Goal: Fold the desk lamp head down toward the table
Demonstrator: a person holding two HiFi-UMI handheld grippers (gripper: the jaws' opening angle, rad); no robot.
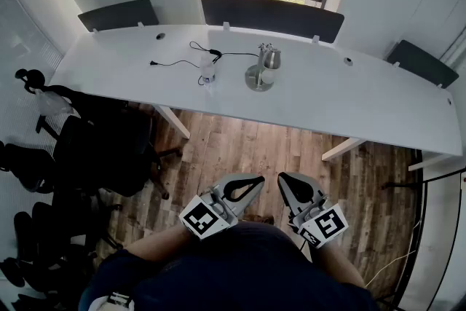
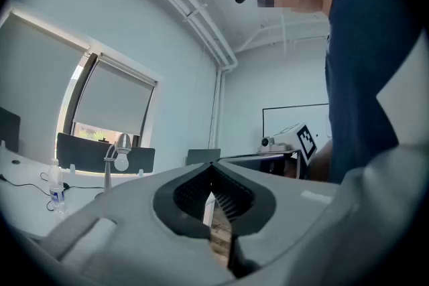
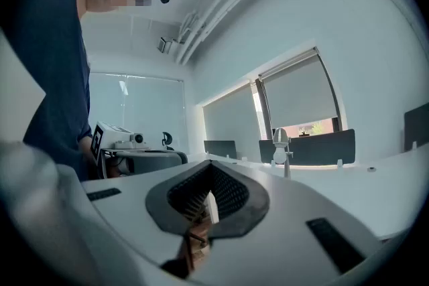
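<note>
**Both grippers parked at my waist, lamp untouched across the room**

I hold the left gripper (image 1: 253,186) and the right gripper (image 1: 286,186) close to my body, side by side and pointing level toward the table (image 1: 349,95). Each gripper view shows its jaws pressed together with nothing between the pads, so both are closed and empty. I judge this as a resting carry: the tools stay tucked in and shut because nothing is within reach.

The desk lamp (image 1: 261,69) stands on the white table, near the middle, well apart from both grippers, with a stretch of wooden floor (image 1: 247,149) between us. Its round base (image 1: 258,80) sits flat and the lamp head (image 1: 270,56) is up on its arm, not yet folded down. A black cable (image 1: 178,62) lies to the lamp's left beside a small bottle (image 1: 208,73). Both gripper views catch the lamp in the distance, upright against the window.

The task has not begun, as I read it. I expect I need to walk up to the table edge first, then probably steady the base with one gripper while the other presses the head down, since a light lamp may slide or tip.
</note>
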